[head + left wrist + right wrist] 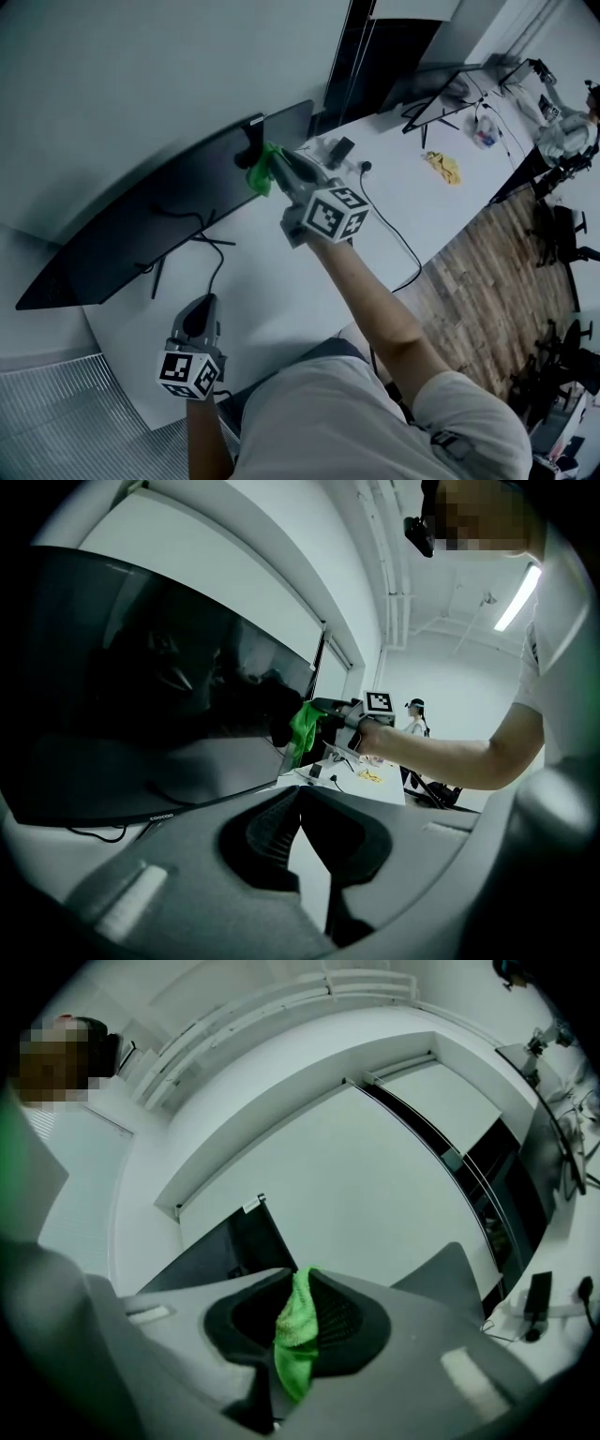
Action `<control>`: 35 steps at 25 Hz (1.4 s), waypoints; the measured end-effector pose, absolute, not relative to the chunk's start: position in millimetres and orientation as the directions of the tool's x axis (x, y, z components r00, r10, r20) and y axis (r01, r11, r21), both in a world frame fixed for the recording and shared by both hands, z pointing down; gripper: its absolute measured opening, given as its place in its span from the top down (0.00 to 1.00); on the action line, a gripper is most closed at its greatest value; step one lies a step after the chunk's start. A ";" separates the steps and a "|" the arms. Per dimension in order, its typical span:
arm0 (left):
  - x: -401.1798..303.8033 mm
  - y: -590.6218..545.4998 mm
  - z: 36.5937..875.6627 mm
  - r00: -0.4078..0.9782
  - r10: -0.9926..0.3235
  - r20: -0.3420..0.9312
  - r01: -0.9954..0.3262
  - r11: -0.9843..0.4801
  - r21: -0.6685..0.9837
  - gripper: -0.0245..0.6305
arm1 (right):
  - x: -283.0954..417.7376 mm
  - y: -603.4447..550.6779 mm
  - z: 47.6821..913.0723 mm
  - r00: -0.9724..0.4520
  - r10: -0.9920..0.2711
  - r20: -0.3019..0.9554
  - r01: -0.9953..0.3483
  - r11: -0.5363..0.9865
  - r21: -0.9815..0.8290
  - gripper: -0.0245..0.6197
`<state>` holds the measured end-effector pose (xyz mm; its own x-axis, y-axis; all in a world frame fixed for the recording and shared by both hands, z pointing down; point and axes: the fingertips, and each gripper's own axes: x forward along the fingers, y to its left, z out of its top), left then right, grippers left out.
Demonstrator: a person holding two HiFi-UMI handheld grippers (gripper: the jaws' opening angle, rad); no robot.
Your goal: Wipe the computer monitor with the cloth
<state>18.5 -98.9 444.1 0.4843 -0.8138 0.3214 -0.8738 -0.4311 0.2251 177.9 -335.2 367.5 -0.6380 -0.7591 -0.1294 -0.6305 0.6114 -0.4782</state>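
You are pinching the green cloth point(295, 1335) tight in the jaws of your right gripper point(274, 167), and a soft flap is hanging out. You are holding it up at the right end of the monitor point(141, 234), by its top edge. I cannot tell if it is touching the glass. The cloth is looking light and floppy, so pinching its bunched middle is working well. The screen is looking thin and easy to tip, so rubbing gently is best. Your left gripper point(200, 314) is hanging low over the desk point(281, 281), jaws pressed together on nothing.
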 end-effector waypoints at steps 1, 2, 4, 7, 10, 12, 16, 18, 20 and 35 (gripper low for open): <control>18.3 -99.3 443.8 0.488 -0.813 0.318 -0.872 -0.435 0.225 0.95 | 178.7 -334.2 361.2 -0.637 -0.758 -0.137 -0.632 0.616 -0.470 0.87; 18.2 -99.5 443.2 0.491 -0.813 0.314 -0.870 -0.439 0.225 0.95 | 179.3 -332.9 354.5 -0.636 -0.758 -0.145 -0.634 0.621 -0.461 0.87; 18.2 -98.8 441.0 0.498 -0.811 0.308 -0.866 -0.446 0.224 0.95 | 180.5 -329.4 340.4 -0.635 -0.755 -0.161 -0.636 0.630 -0.446 0.87; 20.1 -97.0 436.6 0.508 -0.808 0.297 -0.860 -0.458 0.225 0.95 | 182.7 -324.1 321.1 -0.633 -0.753 -0.183 -0.638 0.640 -0.429 0.87; 21.4 -97.9 431.0 0.518 -0.806 0.285 -0.854 -0.470 0.224 0.95 | 184.2 -321.8 303.9 -0.628 -0.751 -0.202 -0.642 0.648 -0.410 0.87; 19.9 -99.4 427.2 0.522 -0.807 0.278 -0.852 -0.475 0.221 0.95 | 183.9 -321.4 292.6 -0.624 -0.750 -0.219 -0.643 0.652 -0.401 0.87; 18.2 -100.4 420.7 0.530 -0.805 0.264 -0.847 -0.487 0.216 0.95 | 183.9 -318.8 273.2 -0.619 -0.748 -0.240 -0.646 0.659 -0.386 0.87; 17.4 -101.6 419.1 0.534 -0.805 0.260 -0.844 -0.490 0.215 0.95 | 184.7 -318.7 266.5 -0.615 -0.750 -0.243 -0.651 0.657 -0.381 0.87; 17.0 -102.4 417.4 0.537 -0.804 0.255 -0.842 -0.494 0.216 0.95 | 185.7 -318.3 260.7 -0.611 -0.752 -0.247 -0.655 0.656 -0.375 0.87; 16.8 -104.3 412.6 0.557 -0.797 0.233 -0.829 -0.518 0.210 0.95 | 196.1 -302.6 238.6 -0.590 -0.758 -0.280 -0.670 0.652 -0.355 0.87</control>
<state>16.8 -104.3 412.6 0.5570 -0.7972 0.2327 -0.8292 -0.5181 0.2099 196.1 -302.6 238.6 -0.5895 -0.7578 -0.2796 -0.6699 0.6521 -0.3550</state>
